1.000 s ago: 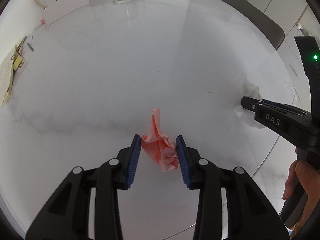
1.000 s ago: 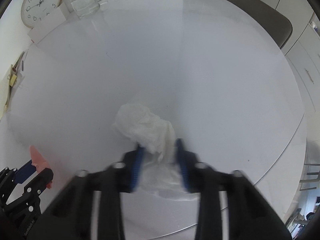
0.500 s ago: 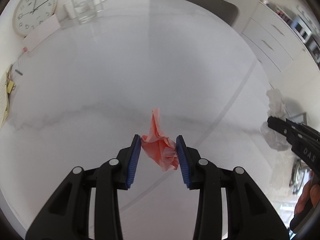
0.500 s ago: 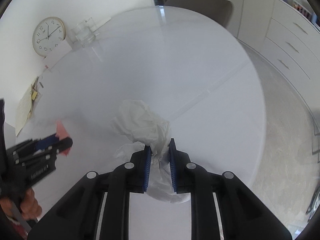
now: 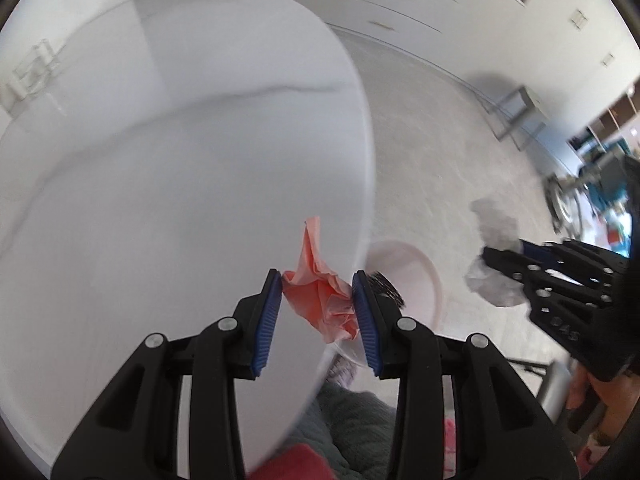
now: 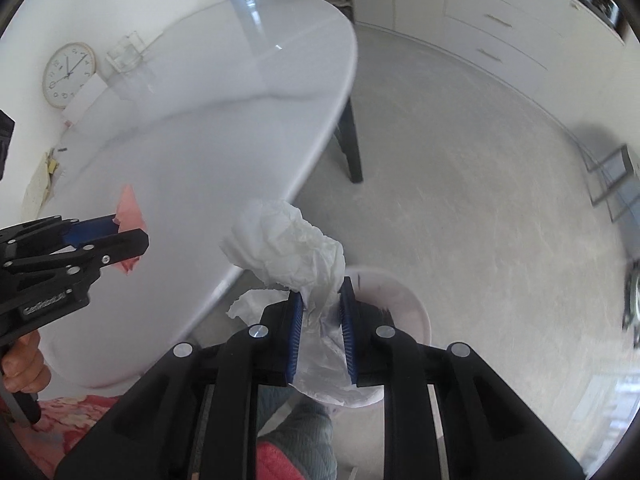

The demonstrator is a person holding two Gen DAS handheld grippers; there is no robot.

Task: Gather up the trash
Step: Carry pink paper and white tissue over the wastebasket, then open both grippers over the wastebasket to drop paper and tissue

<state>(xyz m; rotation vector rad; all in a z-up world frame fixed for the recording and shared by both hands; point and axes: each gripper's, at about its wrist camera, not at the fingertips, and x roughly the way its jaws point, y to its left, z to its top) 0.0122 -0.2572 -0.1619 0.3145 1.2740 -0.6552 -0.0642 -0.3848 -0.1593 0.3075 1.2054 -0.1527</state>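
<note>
My left gripper (image 5: 318, 308) is shut on a crumpled pink paper (image 5: 320, 296) and holds it in the air over the table's right edge. My right gripper (image 6: 320, 320) is shut on a crumpled white tissue (image 6: 288, 248) and holds it above a pale pink round bin (image 6: 404, 300) on the floor. The bin also shows in the left wrist view (image 5: 412, 276), just right of my left gripper. The right gripper (image 5: 496, 264) with its tissue (image 5: 496, 292) shows at the right of the left wrist view. The left gripper (image 6: 132, 232) with the pink paper (image 6: 130, 208) shows at the left of the right wrist view.
A white oval marble table (image 6: 200, 128) fills the left. At its far end are a clock (image 6: 68, 74), a glass container (image 6: 126, 54) and papers (image 6: 40, 184). A dark chair (image 6: 352, 148) stands behind the table. White drawers (image 6: 500, 12) line the far wall. A metal frame (image 6: 612, 176) stands at the right.
Both grippers have swung right, from over the table to its edge and the floor, each carrying its paper. The bin has come into view.
</note>
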